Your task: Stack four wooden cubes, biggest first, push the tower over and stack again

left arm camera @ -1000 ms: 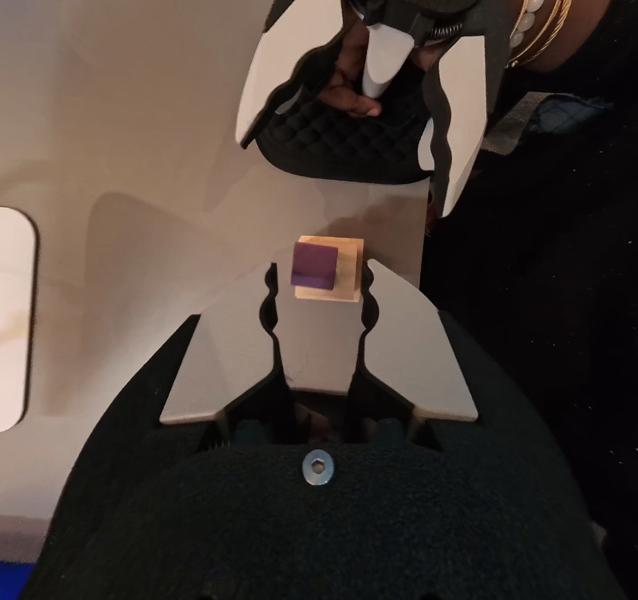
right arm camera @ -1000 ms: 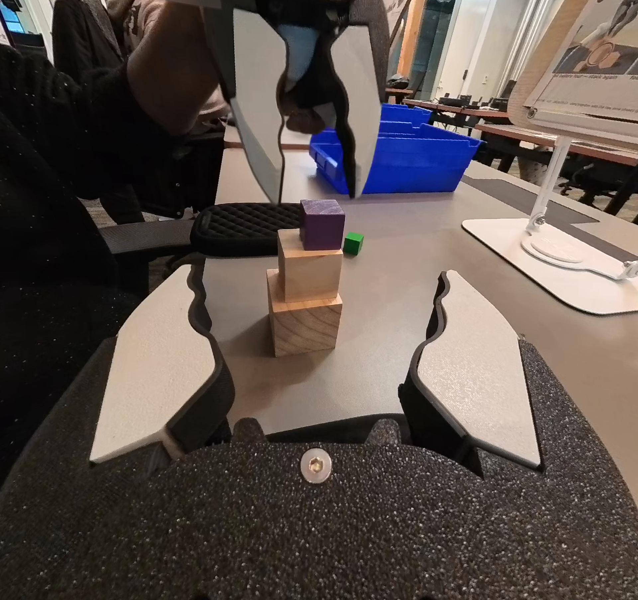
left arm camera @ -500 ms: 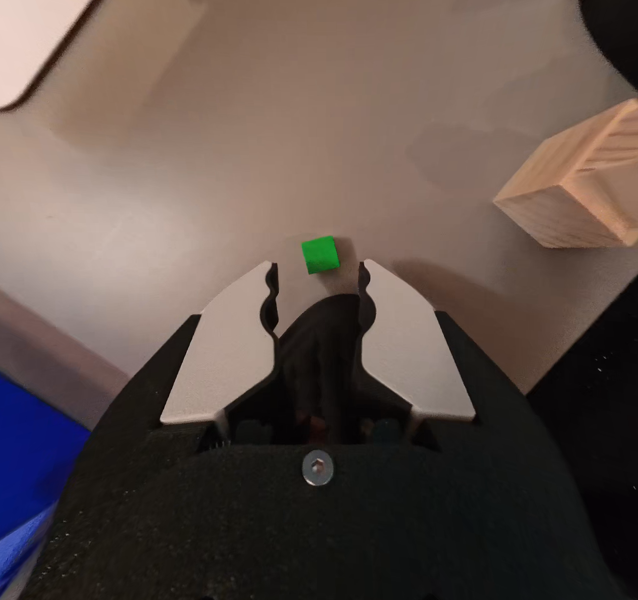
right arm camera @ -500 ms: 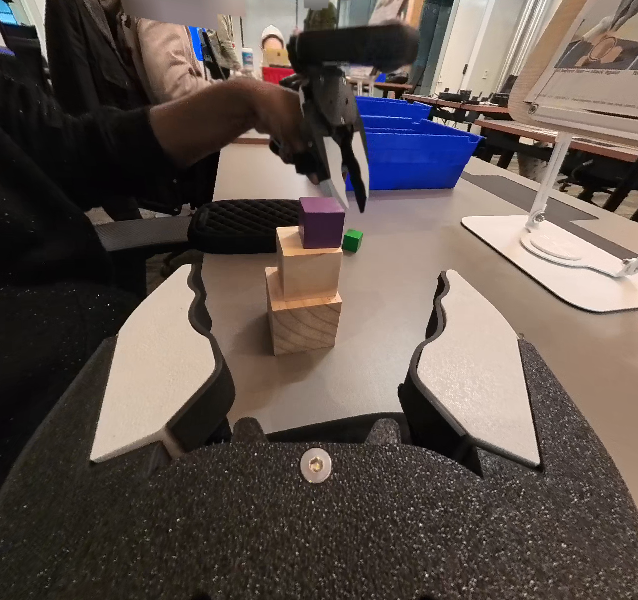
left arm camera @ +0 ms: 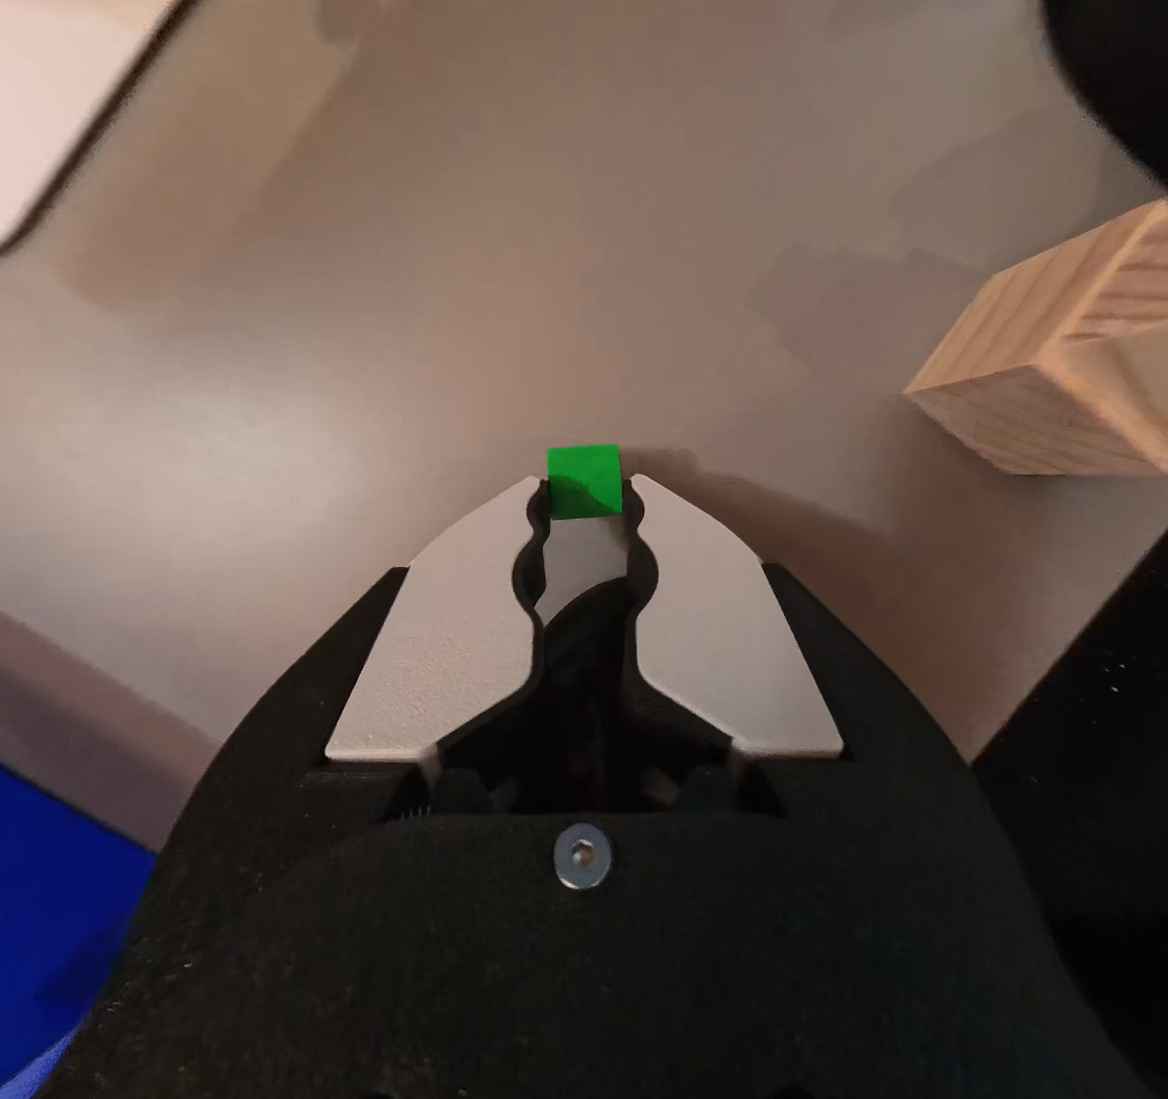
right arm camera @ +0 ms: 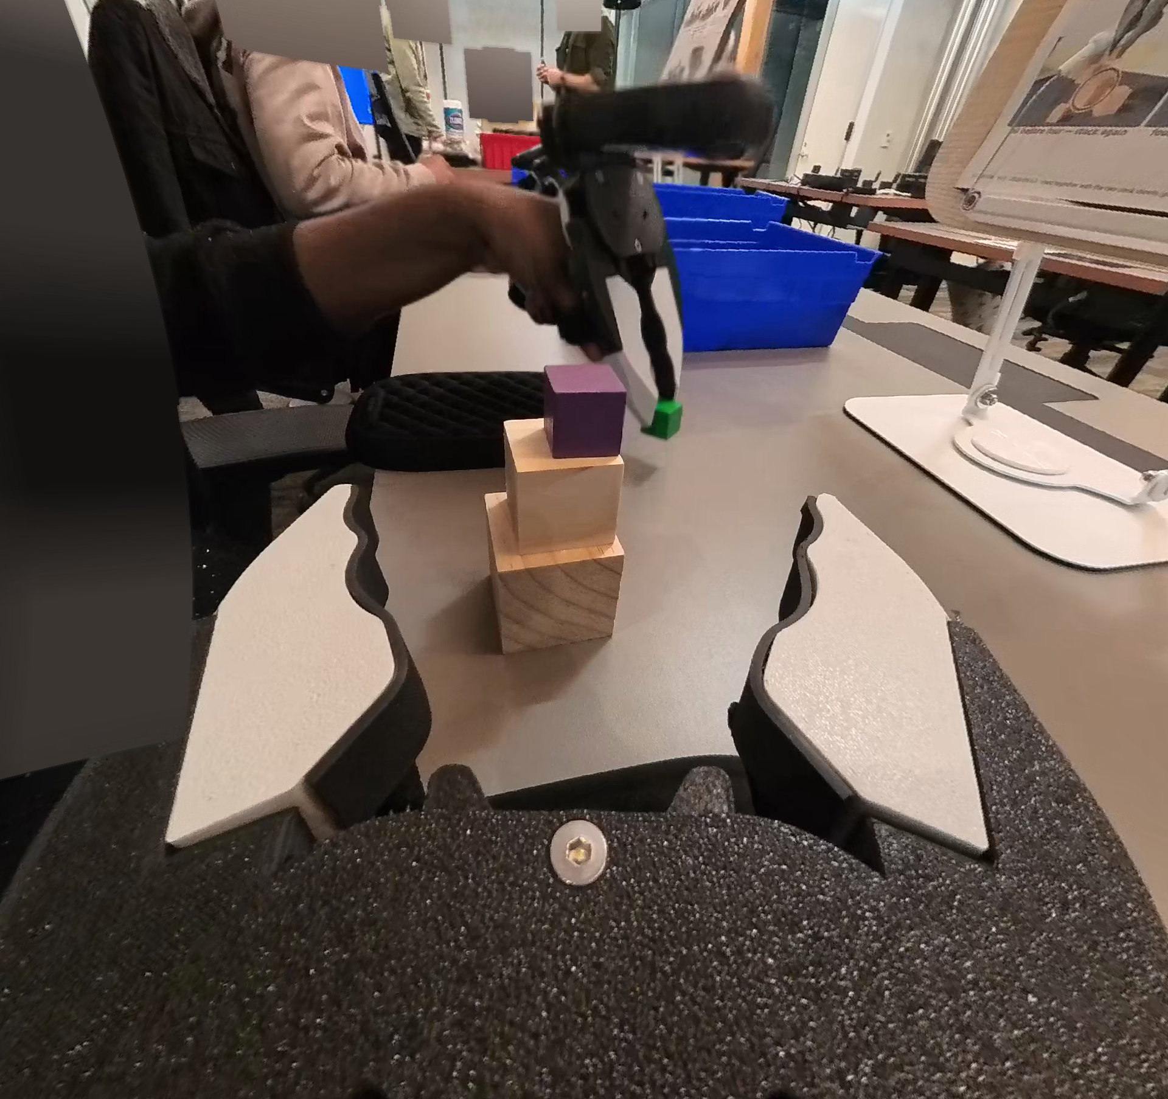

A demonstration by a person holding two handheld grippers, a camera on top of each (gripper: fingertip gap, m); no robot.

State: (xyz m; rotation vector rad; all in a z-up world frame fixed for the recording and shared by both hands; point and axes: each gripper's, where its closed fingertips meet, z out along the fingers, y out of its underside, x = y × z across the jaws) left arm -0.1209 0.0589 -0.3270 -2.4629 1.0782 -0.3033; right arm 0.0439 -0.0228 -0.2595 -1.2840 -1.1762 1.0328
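In the left wrist view my left gripper [left arm camera: 584, 490] is shut on a small green cube [left arm camera: 584, 480], with a pad against each side of it, low over the grey table [left arm camera: 379, 310]. The right wrist view shows the same cube [right arm camera: 665, 419] pinched at that gripper's tips, just behind a stack. The stack is a purple cube [right arm camera: 584, 411] on a wooden cube [right arm camera: 562, 497] on a larger wooden cube [right arm camera: 556, 595]. My right gripper [right arm camera: 581, 500] is wide open and empty, its fingers on either side of the stack's base, apart from it. A wooden block [left arm camera: 1062, 373] of the stack shows at the right of the left wrist view.
Blue bins [right arm camera: 758, 291] stand at the back of the table. A white stand base [right arm camera: 1011, 487] with a sign board is at the right. A black padded chair armrest [right arm camera: 449, 418] lies at the table's left edge. A person's arm reaches in from the left.
My left gripper moved from above the purple cube down to the green cube, and its pads closed on it. My right gripper stayed open and still.
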